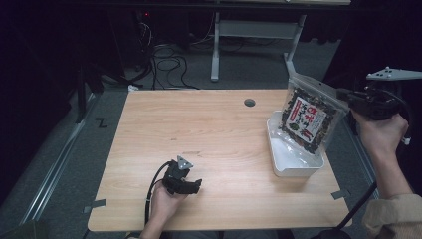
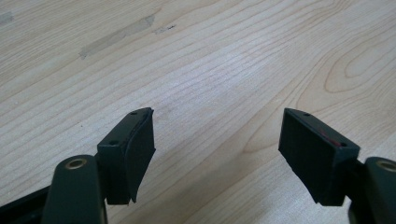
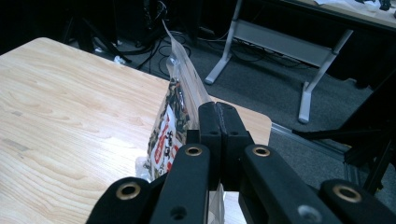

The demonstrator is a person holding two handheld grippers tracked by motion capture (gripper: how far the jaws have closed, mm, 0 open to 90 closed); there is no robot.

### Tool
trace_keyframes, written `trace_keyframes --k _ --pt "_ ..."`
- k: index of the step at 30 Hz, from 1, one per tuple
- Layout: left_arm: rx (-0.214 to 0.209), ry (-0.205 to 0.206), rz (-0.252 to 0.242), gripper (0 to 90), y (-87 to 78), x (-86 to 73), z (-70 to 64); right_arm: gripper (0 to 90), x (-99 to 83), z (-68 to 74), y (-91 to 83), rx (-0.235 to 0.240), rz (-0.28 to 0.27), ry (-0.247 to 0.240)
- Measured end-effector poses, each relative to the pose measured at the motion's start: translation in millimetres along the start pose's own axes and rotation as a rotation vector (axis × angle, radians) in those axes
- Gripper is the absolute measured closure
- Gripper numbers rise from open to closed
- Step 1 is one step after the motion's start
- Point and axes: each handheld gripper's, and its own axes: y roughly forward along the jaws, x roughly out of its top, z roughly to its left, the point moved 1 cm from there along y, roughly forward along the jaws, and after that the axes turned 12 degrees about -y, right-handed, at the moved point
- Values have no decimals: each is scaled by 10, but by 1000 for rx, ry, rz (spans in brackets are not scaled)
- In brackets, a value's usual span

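Pale wood with a clear grain makes up the table, which has a small round hole near its far edge. At the right side of the table sits a white tray. Over it, tilted, hangs a clear snack bag with a red and white label and dark contents; its lower end reaches down to the tray, though whether it touches the tray floor I cannot tell. The right gripper, held in the person's right hand, has its jaws pressed together on the bag's right edge; in the right gripper view the two black jaws meet with the bag caught between them. The left gripper rests low over the near part of the table in the left hand, well apart from the tray. Its jaws stand wide apart above bare wood, with nothing between them. Beyond the table, cables lie on the grey floor beside a metal stand.
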Motion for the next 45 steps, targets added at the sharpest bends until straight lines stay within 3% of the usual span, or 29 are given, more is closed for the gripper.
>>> trace_keyframes --k 9,32,45 --pt "2 2 0 274 5 -1 -5 900 -83 -8 67 -7 26 5" --pt "2 1 0 274 10 -5 -10 900 -322 132 306 45 30 10" --pt "1 2 -1 274 8 -6 -14 873 -443 158 293 66 57 4"
